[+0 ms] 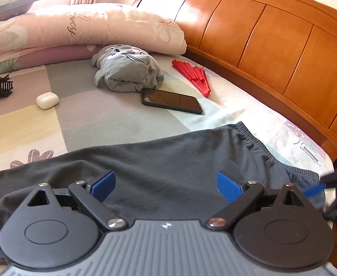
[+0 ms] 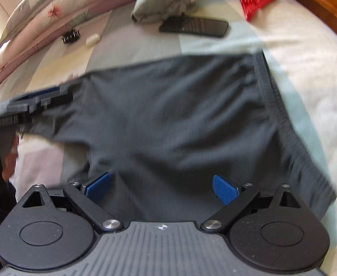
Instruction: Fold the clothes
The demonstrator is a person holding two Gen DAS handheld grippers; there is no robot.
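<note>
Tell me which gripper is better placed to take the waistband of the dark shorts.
Right, probably. The right gripper is open, and the waistband of the shorts runs along its right side. The left gripper is also open but sits toward the leg end.

The right wrist view is blurred by motion, so the weave of the dark shorts [image 2: 168, 105] is not clear. At the left edge of that view the left gripper [image 2: 30, 105] is smeared and cut off. In the left wrist view, the right gripper [image 1: 329, 184] is blurred at the right edge, its state unclear.
</note>
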